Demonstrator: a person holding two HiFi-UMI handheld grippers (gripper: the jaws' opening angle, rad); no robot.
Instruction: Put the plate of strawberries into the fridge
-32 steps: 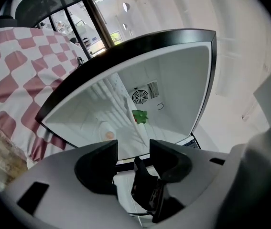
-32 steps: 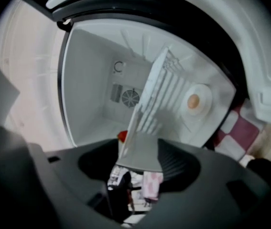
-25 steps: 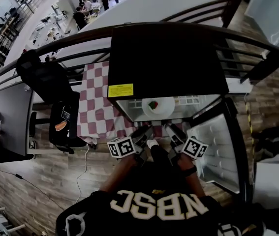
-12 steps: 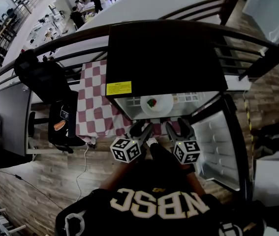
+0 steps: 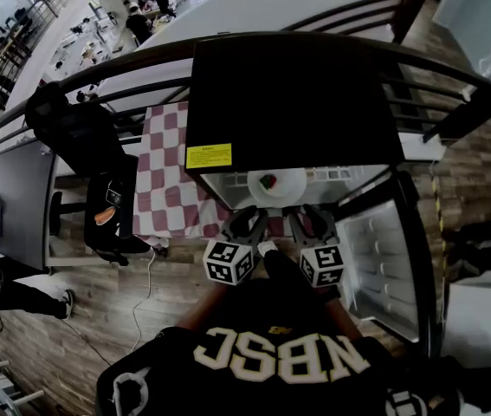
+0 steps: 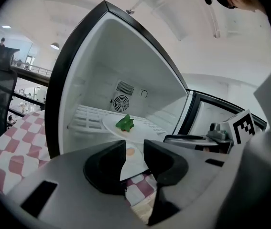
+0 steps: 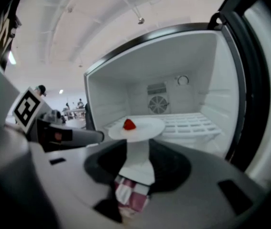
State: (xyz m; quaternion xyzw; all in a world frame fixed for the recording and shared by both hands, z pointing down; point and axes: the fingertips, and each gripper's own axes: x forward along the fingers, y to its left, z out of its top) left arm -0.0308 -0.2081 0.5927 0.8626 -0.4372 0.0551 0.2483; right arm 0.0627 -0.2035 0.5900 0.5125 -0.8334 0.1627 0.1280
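One plate (image 5: pixel 278 183) carrying one visible strawberry (image 5: pixel 268 181) sits on the wire shelf inside the single open fridge (image 5: pixel 293 102). The fridge's one door (image 5: pixel 375 258) is swung out towards 4 o'clock. Two hand-held grippers are outside the fridge at 6 o'clock from the plate, well apart from it. The left hand-held gripper (image 5: pixel 245 224) and the right hand-held gripper (image 5: pixel 307 224) are each part-open with jaws closing, and neither has anything between them. One checkered table (image 5: pixel 167 180) stands at 9 o'clock of the fridge.
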